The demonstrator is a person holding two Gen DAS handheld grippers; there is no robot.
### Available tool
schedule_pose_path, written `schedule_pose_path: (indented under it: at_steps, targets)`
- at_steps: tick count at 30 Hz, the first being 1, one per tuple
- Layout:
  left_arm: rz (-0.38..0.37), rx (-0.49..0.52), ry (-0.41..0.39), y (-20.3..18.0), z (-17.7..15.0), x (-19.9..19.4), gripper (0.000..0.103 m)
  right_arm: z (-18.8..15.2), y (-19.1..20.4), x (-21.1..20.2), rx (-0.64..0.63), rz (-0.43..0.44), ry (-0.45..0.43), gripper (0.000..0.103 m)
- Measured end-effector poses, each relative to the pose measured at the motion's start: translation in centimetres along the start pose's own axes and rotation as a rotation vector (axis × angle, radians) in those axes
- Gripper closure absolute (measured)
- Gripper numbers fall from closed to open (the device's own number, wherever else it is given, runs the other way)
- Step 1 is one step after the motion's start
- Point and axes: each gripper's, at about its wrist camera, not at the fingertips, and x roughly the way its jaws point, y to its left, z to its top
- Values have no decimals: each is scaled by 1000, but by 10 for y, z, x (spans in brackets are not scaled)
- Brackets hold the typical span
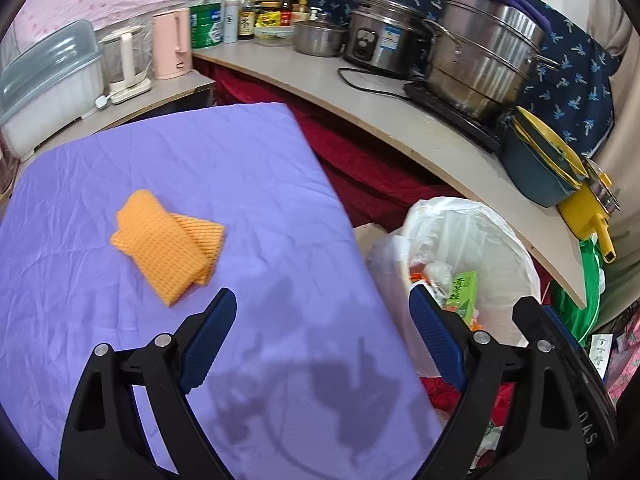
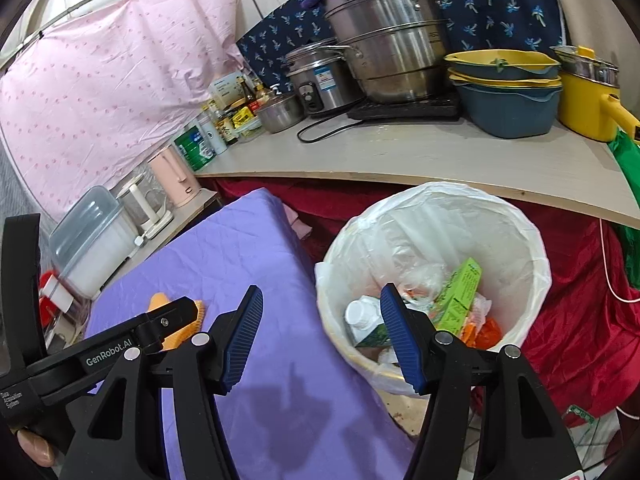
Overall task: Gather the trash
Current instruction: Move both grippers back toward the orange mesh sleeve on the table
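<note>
A white-lined trash bin (image 2: 516, 232) stands on the floor right of the purple-covered table (image 2: 248, 248). It holds a green carton (image 2: 460, 292), a white bottle (image 2: 360, 312) and orange scraps. The bin also shows in the left wrist view (image 1: 500, 240). An orange waffle cloth (image 1: 168, 244) lies folded on the purple table (image 1: 240, 168). My left gripper (image 1: 324, 340) is open and empty over the table's right edge. My right gripper (image 2: 320, 336) is open and empty, between table edge and bin. The left gripper's body (image 2: 120, 344) partly hides the cloth in the right wrist view.
A curved counter (image 2: 400, 156) behind the bin carries steel pots (image 2: 384, 32), a rice cooker (image 2: 320, 76), blue and yellow basins (image 2: 504, 92), bottles and a green tin. A pink kettle (image 1: 172, 44) and plastic box (image 1: 48, 80) stand on a side shelf. Red cloth hangs below.
</note>
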Motion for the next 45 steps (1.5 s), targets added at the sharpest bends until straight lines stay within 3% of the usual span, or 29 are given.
schedule_pose_path:
  at_steps: [29, 41, 43, 45]
  targets:
    - [115, -223, 30, 132, -13, -4, 15, -28, 94, 58, -130, 112, 124, 44]
    - [69, -316, 125, 159, -11, 45, 15, -38, 111, 101, -137, 131, 189, 44]
    - [62, -320, 144, 159, -10, 57, 18, -37, 113, 109, -140, 130, 196, 44]
    - [47, -323, 162, 160, -9, 67, 28, -37, 114, 115, -141, 127, 199, 44]
